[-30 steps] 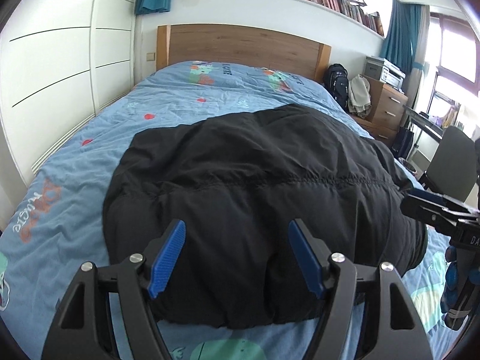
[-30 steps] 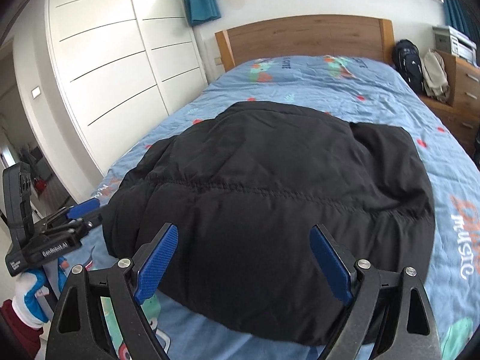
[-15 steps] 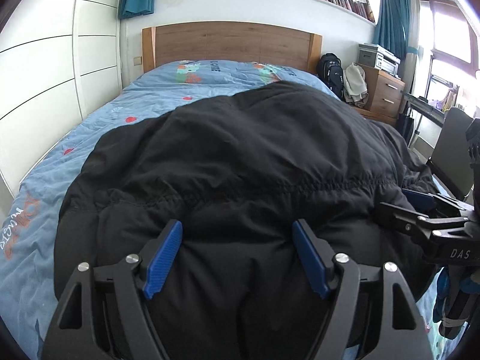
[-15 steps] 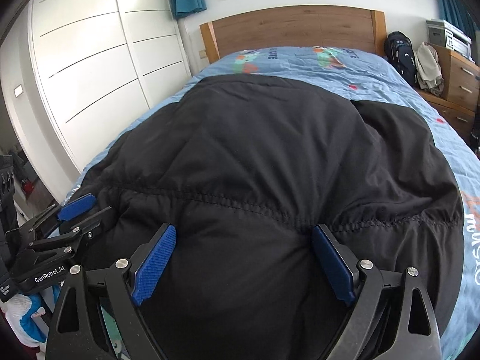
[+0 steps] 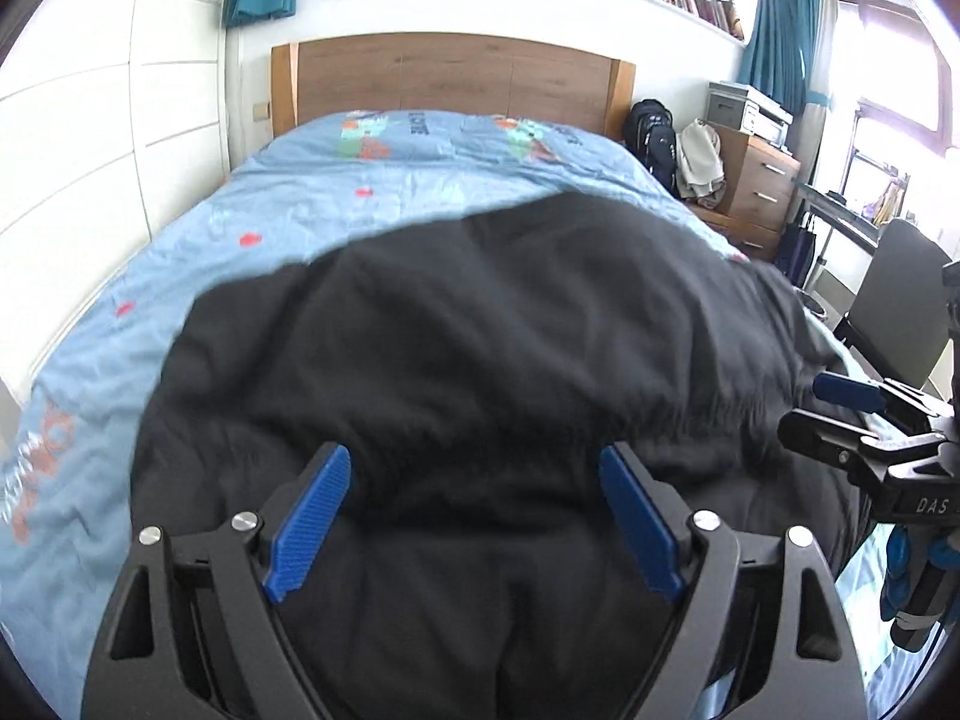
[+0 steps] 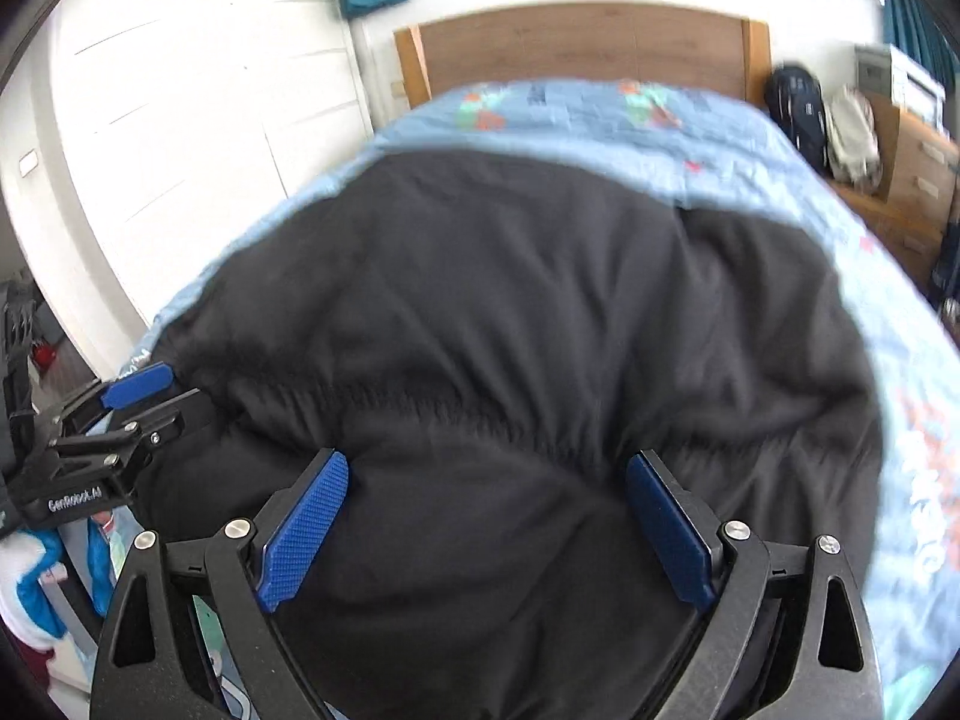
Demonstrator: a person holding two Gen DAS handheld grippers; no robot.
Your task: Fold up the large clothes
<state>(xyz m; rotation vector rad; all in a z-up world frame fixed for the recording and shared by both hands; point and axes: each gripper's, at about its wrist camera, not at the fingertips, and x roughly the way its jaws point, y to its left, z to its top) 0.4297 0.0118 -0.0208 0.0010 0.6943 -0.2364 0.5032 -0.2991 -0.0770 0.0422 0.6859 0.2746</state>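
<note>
A big black padded jacket (image 5: 480, 348) lies on the blue bedspread (image 5: 408, 180) and fills the near half of the bed; it also shows in the right wrist view (image 6: 528, 324). My left gripper (image 5: 474, 516) is open, its blue pads wide apart over the jacket's near hem. My right gripper (image 6: 486, 516) is open too, pads spread over the hem further right. Each gripper shows in the other's view, the right one (image 5: 852, 420) at the jacket's right edge, the left one (image 6: 138, 402) at its left edge. Both views are motion-blurred.
A wooden headboard (image 5: 450, 78) stands at the far end. White wardrobe doors (image 6: 198, 138) run along the left. A backpack (image 5: 654, 138), a wooden dresser (image 5: 756, 180) and a grey chair (image 5: 894, 306) stand to the right of the bed.
Both grippers have come down onto the jacket's near hem and stayed open. The jacket now fills more of both views, and more of the bedspread shows beyond it than half a second ago.
</note>
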